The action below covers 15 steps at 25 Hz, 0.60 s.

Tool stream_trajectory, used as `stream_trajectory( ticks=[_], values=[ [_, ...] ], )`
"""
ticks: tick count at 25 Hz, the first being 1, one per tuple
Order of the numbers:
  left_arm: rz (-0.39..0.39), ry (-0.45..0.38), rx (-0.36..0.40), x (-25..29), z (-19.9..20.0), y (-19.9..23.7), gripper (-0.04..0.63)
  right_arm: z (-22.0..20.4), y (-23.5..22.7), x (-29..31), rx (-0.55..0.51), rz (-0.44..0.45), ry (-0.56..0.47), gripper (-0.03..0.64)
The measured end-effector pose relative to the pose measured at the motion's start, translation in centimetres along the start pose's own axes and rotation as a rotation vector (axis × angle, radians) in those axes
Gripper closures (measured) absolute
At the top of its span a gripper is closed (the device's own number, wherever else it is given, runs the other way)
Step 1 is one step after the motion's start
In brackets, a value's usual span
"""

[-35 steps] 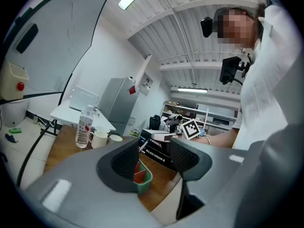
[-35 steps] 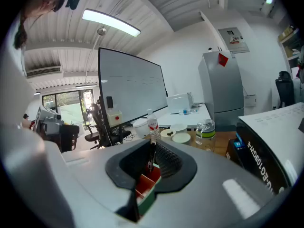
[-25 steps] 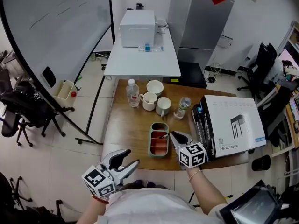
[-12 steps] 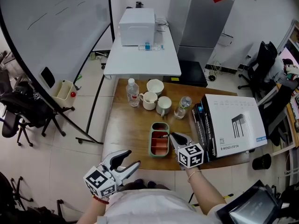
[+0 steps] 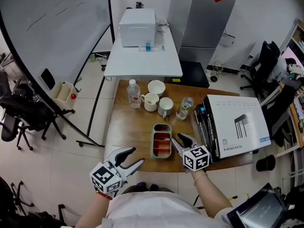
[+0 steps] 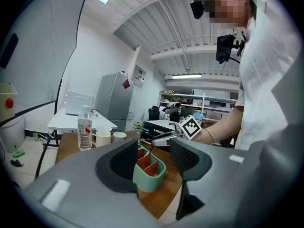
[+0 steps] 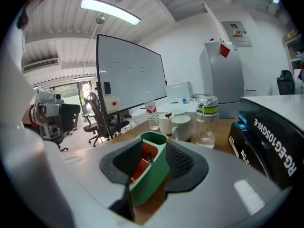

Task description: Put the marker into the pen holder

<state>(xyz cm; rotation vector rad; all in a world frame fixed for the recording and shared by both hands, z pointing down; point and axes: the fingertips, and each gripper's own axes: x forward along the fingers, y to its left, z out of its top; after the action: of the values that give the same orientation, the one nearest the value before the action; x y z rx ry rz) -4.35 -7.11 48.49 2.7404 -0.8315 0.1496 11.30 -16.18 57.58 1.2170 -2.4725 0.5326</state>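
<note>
The green pen holder (image 5: 161,141) with red compartments stands on the wooden table (image 5: 133,132) near its front edge. A dark marker (image 7: 149,158) leans in one compartment, its tip showing above the rim. My right gripper (image 5: 179,140) sits just right of the holder, and its jaws are opening with nothing pressed between the pads. In the right gripper view the pen holder (image 7: 153,172) shows just beyond the gripper (image 7: 153,161). My left gripper (image 5: 129,157) hovers open and empty off the table's front left. From its own view, the holder (image 6: 150,174) lies beyond the left gripper (image 6: 154,158).
A water bottle (image 5: 133,93), two white mugs (image 5: 151,101) (image 5: 166,107), a white bowl (image 5: 157,88) and a glass jar (image 5: 185,108) stand at the table's back. Large boxes (image 5: 235,125) fill the right side. A white table (image 5: 142,56) stands behind.
The right gripper's jaws have come apart beside the holder. The left gripper has drifted a little to the right and up.
</note>
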Motion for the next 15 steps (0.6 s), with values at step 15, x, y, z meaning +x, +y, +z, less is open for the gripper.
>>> stream_trajectory(
  ticks=[15],
  values=[
    [-0.005, 0.047, 0.051, 3.8, -1.2, 4.7, 0.389, -0.4, 0.6, -2.2, 0.032, 0.021, 0.004, 0.468]
  ],
)
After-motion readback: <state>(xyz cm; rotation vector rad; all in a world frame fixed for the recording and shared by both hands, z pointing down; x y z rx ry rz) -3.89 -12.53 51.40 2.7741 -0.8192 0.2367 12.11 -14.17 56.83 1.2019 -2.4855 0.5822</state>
